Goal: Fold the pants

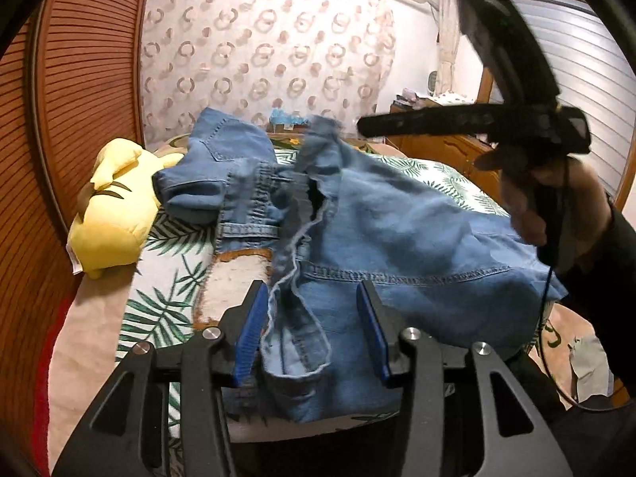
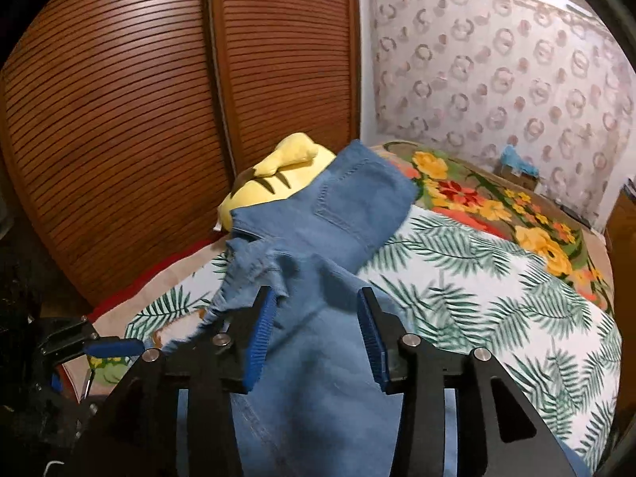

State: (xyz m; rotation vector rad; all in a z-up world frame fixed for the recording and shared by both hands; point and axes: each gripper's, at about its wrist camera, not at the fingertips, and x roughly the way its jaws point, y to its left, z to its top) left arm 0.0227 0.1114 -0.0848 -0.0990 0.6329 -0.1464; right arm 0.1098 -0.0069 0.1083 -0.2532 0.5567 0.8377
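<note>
Between both sets of open, empty fingers lie the pants on the bed, long axis running away; left gripper and right gripper equally near.

Legible text: none found

I read no words, labels, brands or numbers on any surface; plush toy's white tag too small.

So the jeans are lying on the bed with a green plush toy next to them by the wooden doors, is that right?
Not quite: the plush toy is yellow, not green, as both wrist views show. The rest holds: the jeans lie on the bed, and the toy sits beside them by the wooden doors.
</note>
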